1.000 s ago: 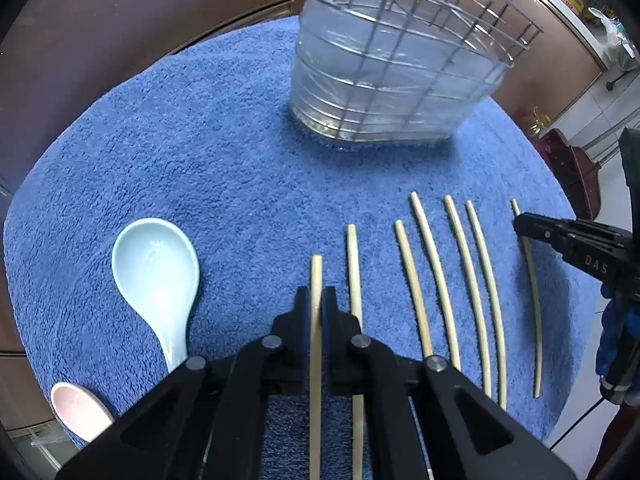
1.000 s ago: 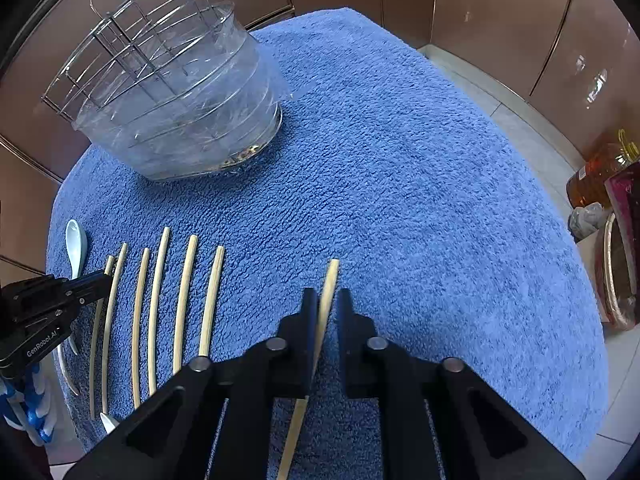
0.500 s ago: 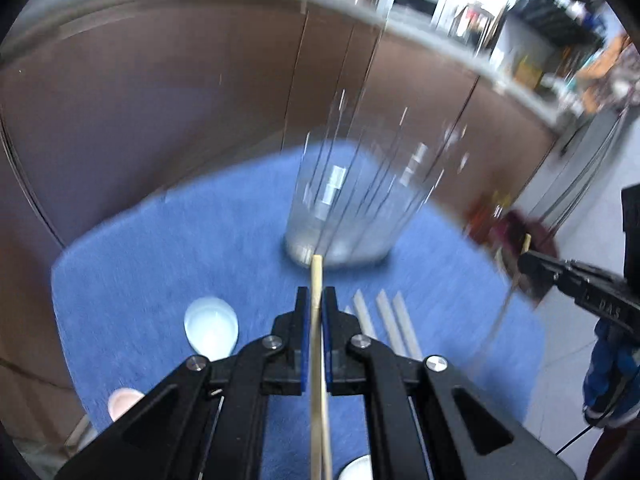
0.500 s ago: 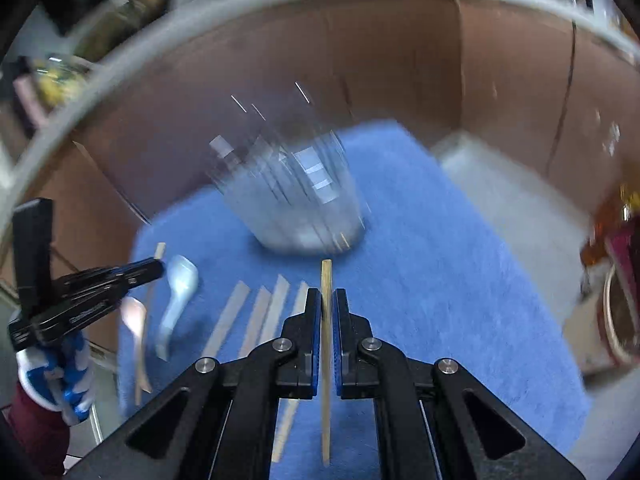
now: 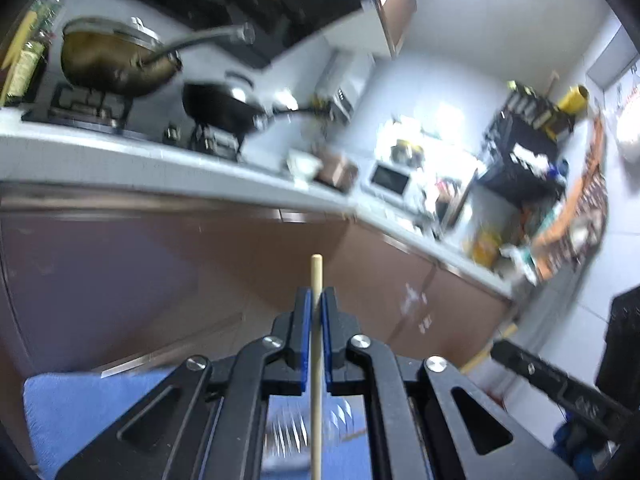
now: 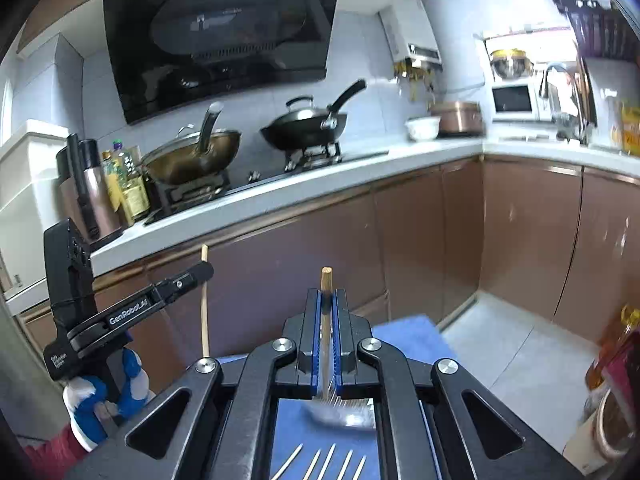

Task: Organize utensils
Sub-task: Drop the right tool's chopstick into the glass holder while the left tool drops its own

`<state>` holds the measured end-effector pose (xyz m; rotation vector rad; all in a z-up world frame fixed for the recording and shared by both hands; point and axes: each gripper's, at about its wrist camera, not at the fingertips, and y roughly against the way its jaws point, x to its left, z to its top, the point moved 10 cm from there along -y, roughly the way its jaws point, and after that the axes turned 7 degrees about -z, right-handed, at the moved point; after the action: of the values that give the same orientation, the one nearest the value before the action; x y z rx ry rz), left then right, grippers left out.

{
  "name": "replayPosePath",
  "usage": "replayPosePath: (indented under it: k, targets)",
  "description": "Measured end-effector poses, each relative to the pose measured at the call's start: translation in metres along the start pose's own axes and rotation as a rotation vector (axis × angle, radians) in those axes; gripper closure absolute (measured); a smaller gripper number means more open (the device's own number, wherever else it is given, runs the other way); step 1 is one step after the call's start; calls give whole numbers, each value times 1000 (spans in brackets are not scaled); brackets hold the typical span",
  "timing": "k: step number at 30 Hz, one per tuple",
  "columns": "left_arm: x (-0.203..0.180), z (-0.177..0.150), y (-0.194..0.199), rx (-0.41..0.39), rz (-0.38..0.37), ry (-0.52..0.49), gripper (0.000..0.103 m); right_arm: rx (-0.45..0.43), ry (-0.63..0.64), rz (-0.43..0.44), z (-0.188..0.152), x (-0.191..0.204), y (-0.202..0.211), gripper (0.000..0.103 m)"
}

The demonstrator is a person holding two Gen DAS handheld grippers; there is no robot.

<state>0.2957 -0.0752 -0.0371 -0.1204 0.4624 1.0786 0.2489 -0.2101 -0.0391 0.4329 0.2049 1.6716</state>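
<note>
Both tongs (image 5: 316, 300) (image 6: 327, 300) pinch chopsticks (image 5: 316, 360) (image 6: 326, 320) above towel (image 6: 408, 336).

Left gripper (image 5: 316, 300): matt black plastic, bright metal pivot screws, blue rubbery pads. It's clamped on a pale, smooth wooden chopstick (image 5: 316, 360). Right gripper (image 6: 327, 300), lower centre of the frame: same build, clamped on another wooden stick (image 6: 326, 320). Towel (image 6: 404, 338) on the table: blue cloth, rough pile. Cabinet fronts (image 6: 520, 240): brown, semi-gloss. Range hood (image 6: 216, 36), upper left: glossy black glass. Wok (image 6: 304, 128): dark metal, shiny lid.
</note>
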Motion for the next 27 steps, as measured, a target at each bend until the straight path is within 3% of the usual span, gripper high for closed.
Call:
replayPosePath:
  k: [4,8,17,21,22,24,26,27]
  targets:
    - [15,9,-32,-89,49,9,98,-2,8,-25,-2,-8,-29,98]
    - [34,1,-57,-128,125,10,98,34,15,-49,-19,-19,-56,98]
    - [65,-48,-105,-143,261,-37,98,104,20,-111,-66,-39,-107,98]
    - [74,-75,-108,-126,276,-37,96,159,17,-106,-95,-41,-122,97]
    - [74,-79,-107,-117,274,-42,95,166,12,-105,-99,-42,-124,96]
    - [72,-84,-101,-108,259,-49,81,177,-4,-90,-104,-45,-126,91]
    - [67,-83,-88,-115,242,-51,71,176,-8,-90,-105,-45,-123,76]
    - [65,-80,-82,-119,236,-54,68,171,-10,-87,-103,-43,-119,74]
